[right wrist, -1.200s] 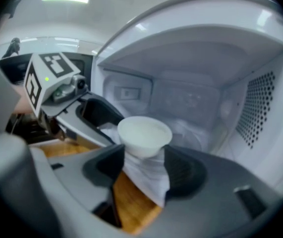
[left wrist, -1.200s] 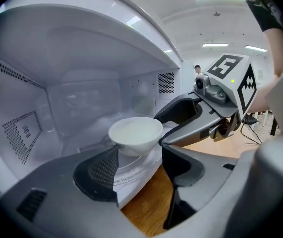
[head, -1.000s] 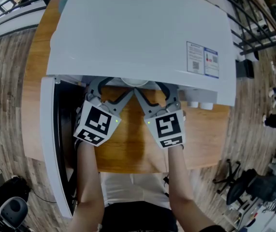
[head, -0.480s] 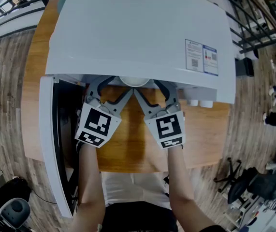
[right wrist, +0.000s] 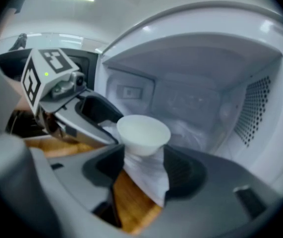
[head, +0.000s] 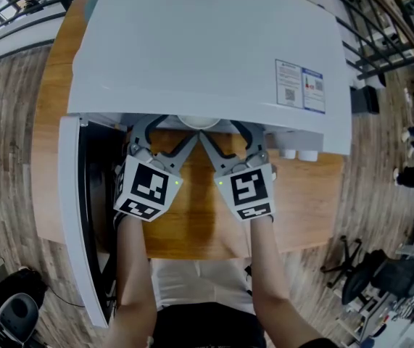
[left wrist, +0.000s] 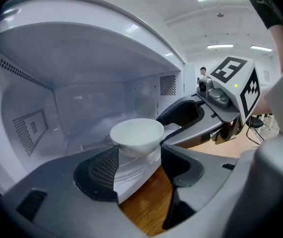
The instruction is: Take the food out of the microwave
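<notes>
Little had shifted since the earlier frames: both claws kept their place at the mouth of the microwave, and only the left claw had changed, its jaws having just been opening a little, with nothing pressed between them. Its jaws stood wide apart, their tips in front of the oven's front ledge. The right claw was spread about as wide and held nothing either. The two claws lay side by side over the worktop, angled towards each other so that their inner jaws nearly met below the bowl. The bowl, white and round, sat inside the microwave close to the front edge of its floor. In each gripper view it showed just past the tips and in line with the gap between them, and no pad was seen to press on it. What it held could not be made out. In the left gripper view the right claw's jaw reached in beside the bowl's right side. The door hung swung open at the left, edge on to the head view. A label sat on the oven's white top near its right front corner. Bare forearms ran from the claws back to the lower edge of the head view.
</notes>
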Motion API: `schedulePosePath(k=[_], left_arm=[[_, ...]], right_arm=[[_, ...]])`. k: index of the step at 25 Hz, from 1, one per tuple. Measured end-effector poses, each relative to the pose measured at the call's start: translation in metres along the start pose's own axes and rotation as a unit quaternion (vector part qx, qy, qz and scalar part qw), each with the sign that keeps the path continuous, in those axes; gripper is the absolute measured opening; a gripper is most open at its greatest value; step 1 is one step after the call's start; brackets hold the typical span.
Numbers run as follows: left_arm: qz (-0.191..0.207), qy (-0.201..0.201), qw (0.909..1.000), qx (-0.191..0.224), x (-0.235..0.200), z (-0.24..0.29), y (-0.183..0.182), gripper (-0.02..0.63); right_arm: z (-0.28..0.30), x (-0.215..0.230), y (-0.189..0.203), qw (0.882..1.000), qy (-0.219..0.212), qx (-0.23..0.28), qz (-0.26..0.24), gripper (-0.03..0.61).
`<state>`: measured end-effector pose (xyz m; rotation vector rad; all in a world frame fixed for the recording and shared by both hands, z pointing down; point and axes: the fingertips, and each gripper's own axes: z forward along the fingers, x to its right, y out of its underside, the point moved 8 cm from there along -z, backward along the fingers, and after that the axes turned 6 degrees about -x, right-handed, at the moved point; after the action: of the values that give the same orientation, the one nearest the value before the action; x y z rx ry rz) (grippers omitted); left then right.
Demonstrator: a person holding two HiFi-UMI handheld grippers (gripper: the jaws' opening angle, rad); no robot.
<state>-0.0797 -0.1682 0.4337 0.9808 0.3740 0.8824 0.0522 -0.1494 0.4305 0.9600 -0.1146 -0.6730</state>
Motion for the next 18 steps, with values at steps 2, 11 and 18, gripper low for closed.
schedulePosePath(k=[2, 11, 18], left_arm=[[0.003, -0.001, 1.0, -0.003, -0.0013, 0.0014, -0.0003, 0.289], [-0.009, 0.012, 0.9998, 0.01, -0.0064, 0.0031, -0.0025, 0.29], [-0.005, -0.001, 0.9998, 0.017, 0.0005, -0.0006, -0.0017, 0.279]], right_arm=[[0.0022, -0.0004, 0.0003, 1.0, 0.003, -0.005, 0.0, 0.259], [0.0046, -0.002, -0.002, 1.0, 0.018, -0.009, -0.007, 0.259], [0.0013, -0.0041, 0.0012, 0.999, 0.026, -0.009, -0.017, 0.259]])
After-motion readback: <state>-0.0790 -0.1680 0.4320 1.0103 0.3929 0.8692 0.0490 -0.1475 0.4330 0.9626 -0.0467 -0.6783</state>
